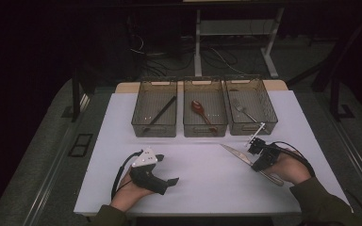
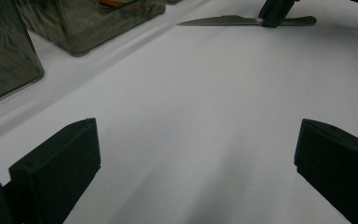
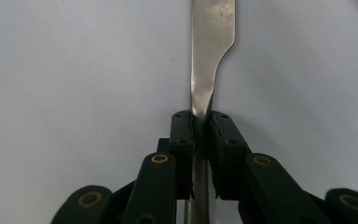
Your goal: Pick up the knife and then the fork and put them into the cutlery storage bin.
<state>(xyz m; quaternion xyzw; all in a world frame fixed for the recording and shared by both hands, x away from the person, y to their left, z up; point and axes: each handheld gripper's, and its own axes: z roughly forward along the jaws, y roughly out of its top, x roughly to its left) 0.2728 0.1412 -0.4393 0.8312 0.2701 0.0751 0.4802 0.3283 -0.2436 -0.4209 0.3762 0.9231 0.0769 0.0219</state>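
Note:
A table knife (image 1: 235, 154) with a steel blade lies slantwise on the white table top (image 1: 202, 188), at the right. My right gripper (image 1: 257, 159) is shut on it where the blade meets the handle. In the right gripper view both pads (image 3: 185, 135) press the knife's narrow neck, and the blade (image 3: 212, 28) runs straight ahead. My left gripper (image 1: 167, 169) rests at the front left, held in a hand, well apart from the knife. Its jaws stand wide open over bare table (image 2: 198, 172). Far ahead of it lie the knife (image 2: 223, 20) and the right gripper (image 2: 275, 11).
Three translucent bins stand in a row at the back of the table. The left bin (image 1: 143, 123) holds a black stick, the middle bin (image 1: 188, 126) a brown spoon (image 1: 199, 109), the right bin (image 1: 268, 115) a fork (image 1: 242, 110). White surface stretches between the grippers.

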